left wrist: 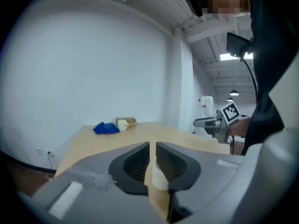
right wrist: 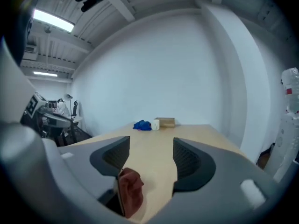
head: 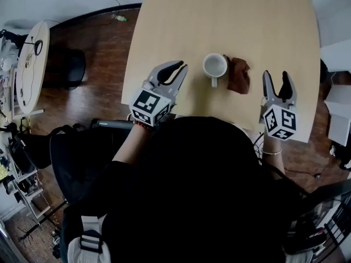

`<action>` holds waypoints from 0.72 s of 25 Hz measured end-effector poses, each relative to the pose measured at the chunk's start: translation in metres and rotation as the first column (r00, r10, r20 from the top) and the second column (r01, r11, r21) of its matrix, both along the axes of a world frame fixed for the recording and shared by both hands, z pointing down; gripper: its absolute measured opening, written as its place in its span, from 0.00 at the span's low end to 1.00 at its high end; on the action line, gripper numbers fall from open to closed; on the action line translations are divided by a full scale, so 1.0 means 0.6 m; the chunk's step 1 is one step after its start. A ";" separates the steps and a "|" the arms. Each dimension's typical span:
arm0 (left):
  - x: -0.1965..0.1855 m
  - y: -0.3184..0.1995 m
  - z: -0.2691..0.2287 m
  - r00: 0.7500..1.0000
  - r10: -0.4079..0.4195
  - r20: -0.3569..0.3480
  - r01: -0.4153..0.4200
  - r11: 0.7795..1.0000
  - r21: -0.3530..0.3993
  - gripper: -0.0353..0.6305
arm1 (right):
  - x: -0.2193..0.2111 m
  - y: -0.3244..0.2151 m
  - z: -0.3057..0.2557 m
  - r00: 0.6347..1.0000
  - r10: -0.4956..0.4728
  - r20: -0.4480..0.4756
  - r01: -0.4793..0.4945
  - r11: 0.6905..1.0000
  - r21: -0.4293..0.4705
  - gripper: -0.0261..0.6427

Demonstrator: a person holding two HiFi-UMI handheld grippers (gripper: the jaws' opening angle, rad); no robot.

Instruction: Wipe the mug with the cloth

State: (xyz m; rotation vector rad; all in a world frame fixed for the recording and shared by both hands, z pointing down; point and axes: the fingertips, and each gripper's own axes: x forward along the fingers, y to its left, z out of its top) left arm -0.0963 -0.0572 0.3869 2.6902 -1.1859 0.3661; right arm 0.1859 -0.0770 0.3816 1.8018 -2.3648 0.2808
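Observation:
A white mug (head: 215, 66) stands upright on the light wooden table (head: 230, 15), handle toward me. A crumpled brown cloth (head: 239, 75) lies touching its right side. My left gripper (head: 178, 67) hovers left of the mug with its jaws shut and nothing held (left wrist: 153, 146); the mug (left wrist: 160, 180) shows just beyond them. My right gripper (head: 276, 74) sits right of the cloth, open and empty (right wrist: 150, 148). In the right gripper view the cloth (right wrist: 131, 192) lies low by the left jaw, apart from the pads.
At the table's far end sit a blue cloth (right wrist: 142, 125), a second white mug (right wrist: 155, 124) and a brown box (right wrist: 165, 122). A round white table (head: 32, 59) stands on the wood floor to the left. The near table edge runs just below both grippers.

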 end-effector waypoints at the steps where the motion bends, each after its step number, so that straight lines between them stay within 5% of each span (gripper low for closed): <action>1: -0.004 -0.011 -0.036 0.999 -0.018 -0.037 0.020 0.999 0.041 0.09 | -0.001 -0.001 -0.019 1.000 -0.001 0.006 0.001 1.000 0.024 0.47; 7: 0.015 -0.051 -0.180 0.978 0.003 -0.209 0.033 0.985 0.167 0.09 | -0.058 -0.001 -0.102 0.995 -0.096 -0.001 0.096 0.988 0.120 0.47; 13: 0.010 -0.035 -0.198 0.978 0.050 -0.202 -0.010 0.981 0.193 0.12 | -0.128 -0.007 -0.121 0.976 -0.217 0.022 0.213 0.970 0.120 0.47; 18: 0.051 -0.027 -0.181 0.975 0.067 -0.213 -0.037 0.990 0.139 0.12 | -0.100 -0.009 -0.113 0.982 -0.188 0.024 0.185 0.978 0.100 0.47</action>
